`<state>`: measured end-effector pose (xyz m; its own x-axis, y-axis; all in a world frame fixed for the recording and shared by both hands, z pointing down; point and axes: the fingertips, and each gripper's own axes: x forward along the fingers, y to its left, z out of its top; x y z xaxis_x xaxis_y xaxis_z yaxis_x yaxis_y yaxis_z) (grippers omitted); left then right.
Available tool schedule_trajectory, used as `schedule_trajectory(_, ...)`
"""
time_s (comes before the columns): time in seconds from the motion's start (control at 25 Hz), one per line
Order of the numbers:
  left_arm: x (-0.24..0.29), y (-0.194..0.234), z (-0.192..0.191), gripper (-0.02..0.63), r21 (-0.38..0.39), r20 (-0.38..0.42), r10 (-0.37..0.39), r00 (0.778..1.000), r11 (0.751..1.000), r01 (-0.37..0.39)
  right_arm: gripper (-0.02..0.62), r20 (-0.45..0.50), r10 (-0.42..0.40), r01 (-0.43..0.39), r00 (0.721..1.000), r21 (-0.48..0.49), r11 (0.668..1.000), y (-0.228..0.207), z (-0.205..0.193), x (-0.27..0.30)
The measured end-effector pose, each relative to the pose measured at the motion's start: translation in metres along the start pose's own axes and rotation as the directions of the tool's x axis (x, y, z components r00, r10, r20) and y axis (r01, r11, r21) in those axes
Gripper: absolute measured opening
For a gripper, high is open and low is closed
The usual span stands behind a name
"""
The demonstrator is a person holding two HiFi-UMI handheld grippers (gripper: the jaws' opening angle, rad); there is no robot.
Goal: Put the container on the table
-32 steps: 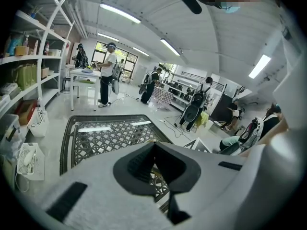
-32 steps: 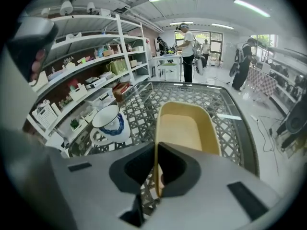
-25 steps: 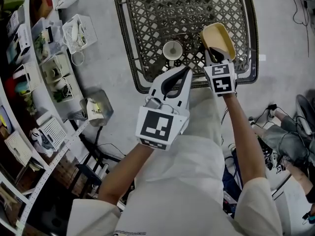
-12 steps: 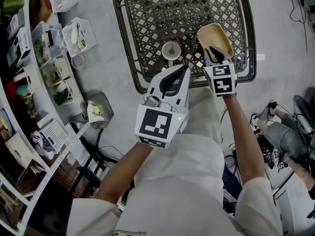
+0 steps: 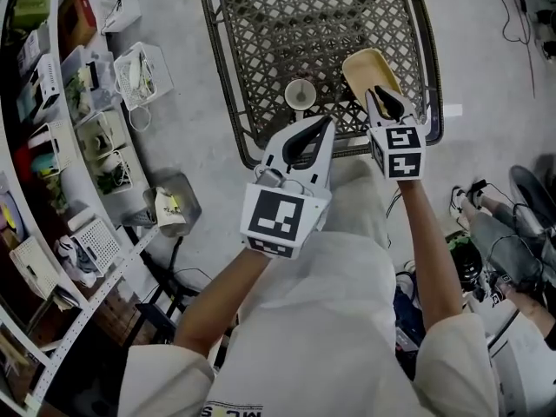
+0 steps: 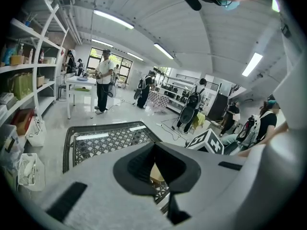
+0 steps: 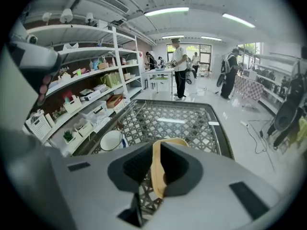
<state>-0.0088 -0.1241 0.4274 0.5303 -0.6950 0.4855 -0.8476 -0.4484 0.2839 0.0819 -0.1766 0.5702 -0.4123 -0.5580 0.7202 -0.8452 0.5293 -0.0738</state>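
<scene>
A tan oval container (image 5: pixel 369 70) hangs over the near right part of the lattice-topped table (image 5: pixel 261 33), held by its near rim. My right gripper (image 5: pixel 387 101) is shut on that rim; the right gripper view shows the tan edge (image 7: pixel 158 169) clamped between the dark pads. My left gripper (image 5: pixel 306 137) hovers at the table's near edge, shut with nothing between its jaws. In the left gripper view the left gripper (image 6: pixel 154 166) points across the table, and a sliver of the container (image 6: pixel 156 174) shows beyond its jaws.
A small white bowl (image 5: pixel 301 93) stands on the table near its front edge, left of the container; it also shows as a white bowl (image 7: pixel 111 140) in the right gripper view. Shelves (image 5: pixel 61 102) with bins line the left. People stand in the room beyond.
The right gripper with the container has shifted slightly toward the near right of the table. The left gripper has stayed put.
</scene>
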Motion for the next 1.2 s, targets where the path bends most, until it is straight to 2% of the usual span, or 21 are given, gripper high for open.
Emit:
schedule_trajectory(0.28, -0.015, -0.006, 0.006, 0.023, 0.014, 0.029, 0.006, 1.0, 1.0, -0.006, 0.034, 0.105, -0.014, 0.018, 0.994, -0.033, 0.999, 0.009, 0.038, -0.044)
schedule_trajectory(0.64, -0.039, -0.017, 0.018, 0.023, 0.025, 0.084, 0.021, 0.996, 0.999, -0.024, 0.02, 0.245, -0.01, 0.026, 0.969, -0.061, 0.998, 0.022, 0.081, -0.119)
schedule_trajectory(1.0, -0.061, -0.023, 0.034, 0.023, 0.056, 0.138, 0.037, 0.99, 0.997, -0.045, 0.018, 0.359, -0.017, 0.04, 0.933, -0.056, 0.998, 0.026, 0.104, -0.19)
schedule_trajectory(1.2, -0.076, -0.032, 0.042, 0.023, 0.048, 0.159, 0.025, 0.987, 0.998, -0.033, 0.018, 0.387, -0.025, 0.048, 0.922, -0.05, 0.998, 0.02, 0.1, -0.22)
